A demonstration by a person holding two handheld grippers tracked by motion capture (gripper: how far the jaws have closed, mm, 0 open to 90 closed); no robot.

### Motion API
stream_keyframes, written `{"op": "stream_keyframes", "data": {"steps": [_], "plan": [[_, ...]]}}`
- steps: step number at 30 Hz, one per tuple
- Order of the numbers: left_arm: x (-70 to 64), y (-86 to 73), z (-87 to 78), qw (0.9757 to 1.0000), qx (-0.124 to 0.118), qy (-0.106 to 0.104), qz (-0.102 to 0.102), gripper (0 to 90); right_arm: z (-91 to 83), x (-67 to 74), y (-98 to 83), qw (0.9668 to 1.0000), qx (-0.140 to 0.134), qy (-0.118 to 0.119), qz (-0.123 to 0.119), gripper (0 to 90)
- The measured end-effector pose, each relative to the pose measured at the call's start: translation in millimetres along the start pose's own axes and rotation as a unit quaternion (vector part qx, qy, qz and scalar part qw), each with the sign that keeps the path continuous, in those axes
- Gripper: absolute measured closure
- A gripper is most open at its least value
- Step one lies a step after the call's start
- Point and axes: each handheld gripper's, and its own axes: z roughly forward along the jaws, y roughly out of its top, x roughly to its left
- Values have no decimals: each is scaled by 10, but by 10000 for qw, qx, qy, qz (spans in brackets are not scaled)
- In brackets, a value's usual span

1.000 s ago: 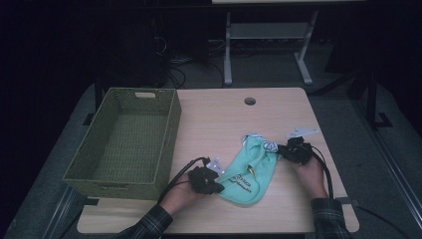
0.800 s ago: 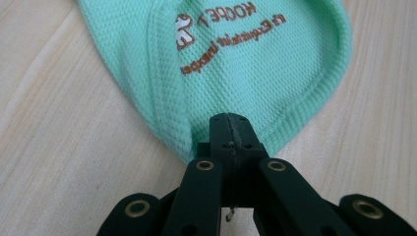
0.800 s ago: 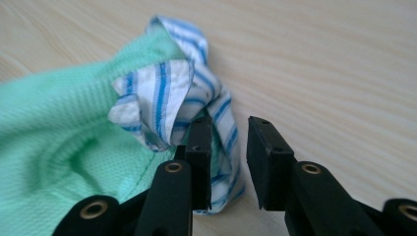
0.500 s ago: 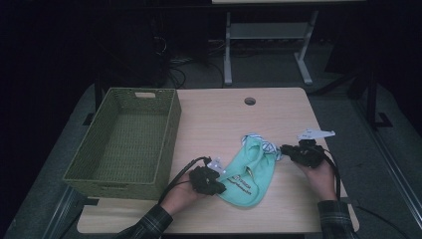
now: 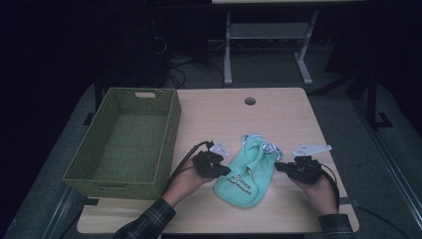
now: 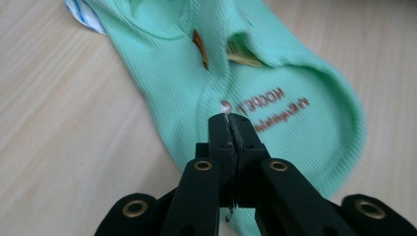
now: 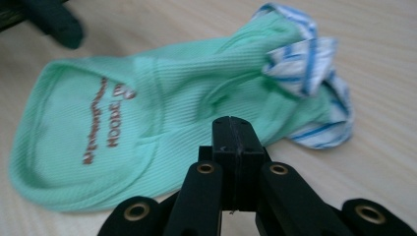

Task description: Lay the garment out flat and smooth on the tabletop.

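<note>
Two pairs of tongs flank a mint-green garment on the wooden surface (image 5: 293, 114). Left tongs (image 5: 225, 170): jaws pressed fully together, nothing caught between them as seen in the left gripper view (image 6: 230, 123), their tips hovering over the left edge of the garment (image 5: 249, 172) near its brown printed lettering. Right tongs (image 5: 279, 166): jaws having just closed, now also shut tight in the right gripper view (image 7: 235, 127), no cloth between them, tips just beside the garment's right edge. Each pair is held in one hand, the left hand (image 5: 186, 181) and the right hand (image 5: 318, 191), with plaid sleeves entering from the bottom of the high view. Garment: ribbed green cloth lying flat but wrinkled between the two tongs, its rounded lower edge toward the person, and a blue-and-white striped part (image 7: 307, 59) bunched at the far end. Farther out: an olive woven basket (image 5: 169, 129) stands at the left side of the surface, well apart from the garment. A round hole (image 5: 250, 101) marks the far middle of the surface.
</note>
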Motion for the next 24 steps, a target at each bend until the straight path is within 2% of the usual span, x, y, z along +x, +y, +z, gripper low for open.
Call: {"op": "stream_keyframes", "data": {"steps": [2,4,6,9,12,15,17,20,24], "plan": [[29,54,64,10000,0,40,14,882,10,65,-17,10000,37,75,-7,899],[66,102,127,9999,78,71,98,885,28,136,-42,9998,95,129,-118,899],[103,143,252,9998,119,119,90,888,65,226,-66,9994,214,236,-109,899],[126,151,322,9995,229,156,161,889,105,275,-77,9991,308,257,-157,899],[132,141,416,9997,200,162,55,889,173,308,-86,9984,409,334,-209,899],[149,131,448,9991,332,200,164,891,220,340,-88,9977,507,381,-247,899],[148,116,466,9989,373,220,169,894,250,357,-93,9972,564,410,-285,899],[143,100,472,9992,288,252,86,896,294,373,-101,9962,701,397,-322,899],[146,93,446,9983,400,365,194,896,321,380,-103,9953,787,357,-427,900]]}}
